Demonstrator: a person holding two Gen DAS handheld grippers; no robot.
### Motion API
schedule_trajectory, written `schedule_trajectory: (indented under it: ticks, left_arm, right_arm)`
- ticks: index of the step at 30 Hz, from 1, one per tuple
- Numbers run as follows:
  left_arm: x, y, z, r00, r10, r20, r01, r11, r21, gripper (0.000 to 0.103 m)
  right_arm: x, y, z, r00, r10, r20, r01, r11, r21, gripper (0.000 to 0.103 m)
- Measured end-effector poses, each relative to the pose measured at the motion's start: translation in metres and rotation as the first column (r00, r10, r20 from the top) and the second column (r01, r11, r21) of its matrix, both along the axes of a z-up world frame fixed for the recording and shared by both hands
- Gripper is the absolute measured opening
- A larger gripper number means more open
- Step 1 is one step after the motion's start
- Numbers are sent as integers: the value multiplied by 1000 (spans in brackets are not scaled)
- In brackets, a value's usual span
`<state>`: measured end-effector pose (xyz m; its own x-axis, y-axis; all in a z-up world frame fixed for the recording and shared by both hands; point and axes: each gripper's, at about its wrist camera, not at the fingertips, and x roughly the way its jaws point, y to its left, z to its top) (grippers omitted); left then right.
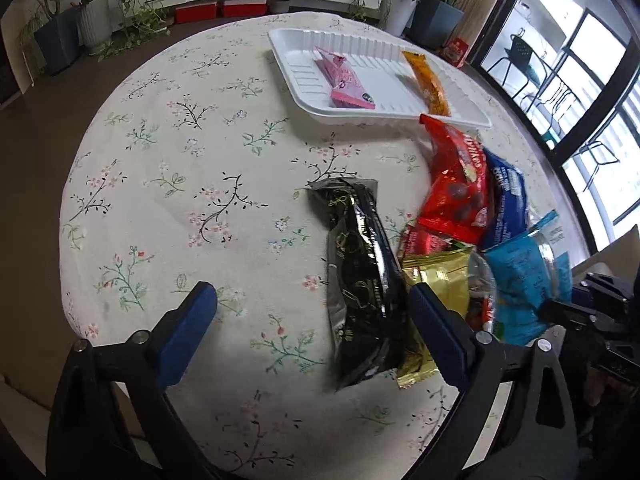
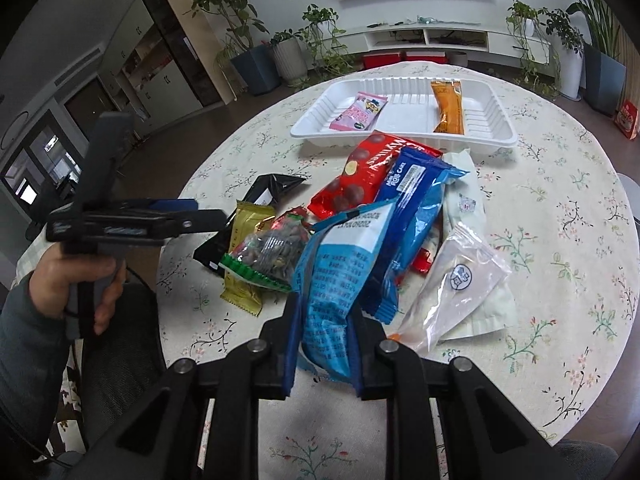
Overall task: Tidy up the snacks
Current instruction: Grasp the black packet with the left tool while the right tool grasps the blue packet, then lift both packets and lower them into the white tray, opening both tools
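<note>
Snacks heaped on a round floral table [image 2: 560,208], white tray [image 2: 320,128] at its far side.

The tray holds a pink packet [image 2: 360,112] and an orange bar [image 2: 448,108]. The right gripper [image 2: 324,336] is clamped on a light blue packet [image 2: 340,264] from the heap; the left gripper [image 1: 312,300] stands wide apart over a black packet [image 1: 360,272], not pressing it.

Living room (TV unit [image 2: 440,36], houseplants [image 2: 236,20])
</note>
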<state>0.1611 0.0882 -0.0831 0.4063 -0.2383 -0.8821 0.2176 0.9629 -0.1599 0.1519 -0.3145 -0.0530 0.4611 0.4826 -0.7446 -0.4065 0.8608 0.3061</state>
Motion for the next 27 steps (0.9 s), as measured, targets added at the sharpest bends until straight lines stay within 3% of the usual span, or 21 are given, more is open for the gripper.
schedule_trajectory:
  ticks: [11, 13, 16, 18, 22, 27]
  left_arm:
    - [26, -33, -19, 996, -69, -58, 76, 989, 123, 94]
    - [31, -36, -27, 994, -79, -69, 88, 986, 140, 77]
    - [31, -42, -27, 994, -99, -42, 104, 983, 152, 60]
    - [29, -42, -26, 994, -110, -29, 113, 983, 145, 32]
    - [26, -33, -27, 995, -103, -13, 104, 985, 141, 24]
    - [24, -32, -26, 990, -141, -11, 141, 977, 158, 22]
  right_arm:
    - [-2, -2, -6, 1000, 1, -6, -1, 1000, 21, 23]
    - [-3, -3, -6, 1000, 0, -7, 1, 1000, 24, 23]
    - [-3, -4, -5, 1000, -3, -4, 3, 1000, 31, 23]
    - [-4, -6, -4, 1000, -8, -2, 8, 999, 38, 22]
    - [-5, -8, -1, 1000, -15, 10, 15, 999, 52, 22]
    - [-6, -9, 2, 1000, -25, 15, 24, 998, 65, 22]
